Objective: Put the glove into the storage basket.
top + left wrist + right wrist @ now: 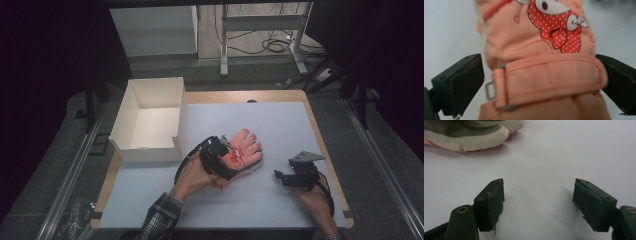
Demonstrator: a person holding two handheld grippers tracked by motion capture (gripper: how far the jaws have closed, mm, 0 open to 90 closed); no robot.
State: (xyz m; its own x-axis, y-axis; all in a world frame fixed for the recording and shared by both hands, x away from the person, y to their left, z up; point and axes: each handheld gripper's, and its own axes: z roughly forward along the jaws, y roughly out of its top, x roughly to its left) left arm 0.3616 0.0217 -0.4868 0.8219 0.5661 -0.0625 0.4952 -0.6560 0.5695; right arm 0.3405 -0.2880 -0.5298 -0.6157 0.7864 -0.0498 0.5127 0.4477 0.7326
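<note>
A peach-pink glove [245, 146] with a red dotted cartoon print lies back up in the middle of the white mat [285, 120]. My left gripper [230, 159] stands open over the glove's cuff end. In the left gripper view [541, 75] its jaws stand wide on either side of the glove [536, 37], level with the wrist strap [554, 80] and its metal buckle. My right gripper [279, 177] rests low over bare mat to the glove's right, open with nothing between its jaws [539, 186]. A grey and cream edge of the glove [474, 132] shows at the top left of the right gripper view.
An open white cardboard box [180, 117] stands at the table's left, just left of the glove. The wooden table edge [320, 135] runs along the right of the mat. Table legs and cables lie on the floor beyond.
</note>
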